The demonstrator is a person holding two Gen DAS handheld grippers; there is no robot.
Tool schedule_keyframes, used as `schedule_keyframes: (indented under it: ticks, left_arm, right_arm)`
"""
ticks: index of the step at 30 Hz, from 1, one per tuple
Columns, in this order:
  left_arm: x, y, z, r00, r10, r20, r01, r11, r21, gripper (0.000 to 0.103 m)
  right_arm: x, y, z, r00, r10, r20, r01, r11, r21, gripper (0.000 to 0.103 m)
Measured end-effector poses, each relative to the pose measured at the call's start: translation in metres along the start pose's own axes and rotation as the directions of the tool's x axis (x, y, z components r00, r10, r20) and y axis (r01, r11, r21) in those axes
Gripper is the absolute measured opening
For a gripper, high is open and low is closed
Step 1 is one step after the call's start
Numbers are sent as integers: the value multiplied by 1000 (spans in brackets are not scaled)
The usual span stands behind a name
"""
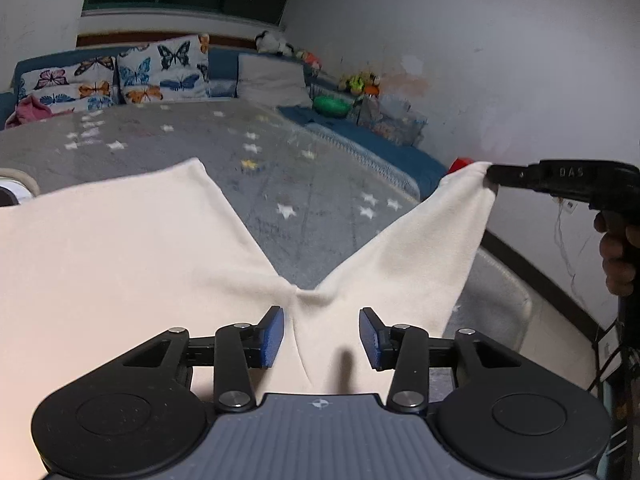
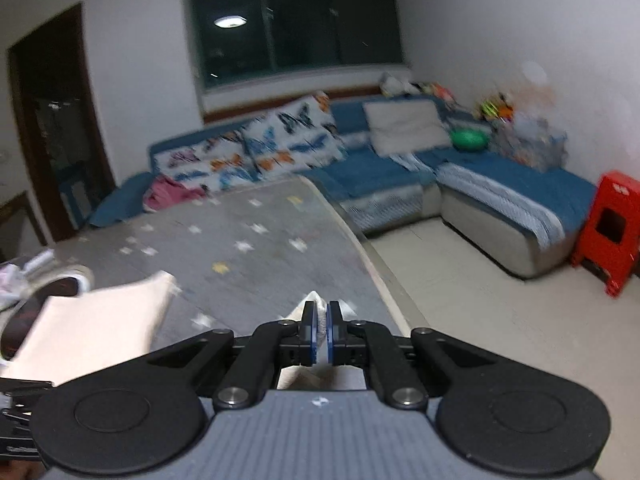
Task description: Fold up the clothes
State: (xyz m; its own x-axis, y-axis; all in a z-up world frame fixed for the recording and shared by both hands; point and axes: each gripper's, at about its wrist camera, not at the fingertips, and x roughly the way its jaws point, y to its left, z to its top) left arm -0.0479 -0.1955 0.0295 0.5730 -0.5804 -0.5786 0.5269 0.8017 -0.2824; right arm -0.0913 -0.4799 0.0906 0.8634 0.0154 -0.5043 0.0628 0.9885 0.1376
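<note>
Blue-padded left gripper (image 1: 322,338) at lower centre, fingers spread, cream garment (image 1: 120,264) bunched between them, untouched. Right gripper (image 1: 494,176) at mid right pinches one leg's tip, lifted. Other leg lies on grey star-print bed (image 1: 256,152), running toward upper left.

The garment (image 1: 120,248) lies on the mat (image 1: 240,140), sofa (image 2: 500,184) behind.
</note>
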Motion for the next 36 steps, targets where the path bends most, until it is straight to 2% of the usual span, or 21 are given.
schedule_keyframes:
  ticks: [6, 11, 16, 20, 25, 28, 30, 32, 33, 36]
  left_arm:
    - [-56, 23, -10, 996, 60, 60, -59, 998, -21, 51]
    - [-99, 50, -29, 984, 156, 89, -150, 986, -75, 54]
    - [-134, 72, -51, 966, 232, 111, -214, 965, -150, 55]
    - [-154, 81, -68, 957, 265, 119, -239, 950, -200, 56]
    - [-164, 89, -83, 949, 294, 111, -261, 935, -241, 56]
    - [-165, 93, -88, 948, 300, 104, -266, 929, -256, 56]
    - [-166, 94, -88, 948, 302, 104, -267, 928, -258, 56]
    - [-167, 95, -87, 946, 306, 103, -272, 927, -257, 56]
    - [-167, 95, -87, 946, 308, 102, -274, 927, -257, 56]
    - [-168, 95, -86, 943, 318, 103, -284, 924, -255, 55]
  right_arm:
    - [-29, 53, 29, 988, 142, 63, -135, 985, -105, 4]
    - [-39, 115, 46, 955, 289, 72, -267, 939, -217, 4]
    - [-30, 191, 43, 905, 425, 0, -401, 855, -329, 4]
    - [-19, 240, 28, 863, 498, -84, -490, 786, -377, 4]
    - [-5, 287, -4, 819, 533, -214, -570, 711, -412, 4]
    - [-2, 302, -20, 792, 545, -276, -610, 676, -413, 7]
    - [-6, 303, -28, 786, 548, -288, -617, 654, -438, 12]
    - [-10, 297, -30, 783, 549, -293, -619, 643, -451, 28]
    - [-12, 291, -30, 788, 542, -292, -612, 645, -457, 29]
    - [-13, 271, -34, 823, 485, -297, -567, 664, -487, 31]
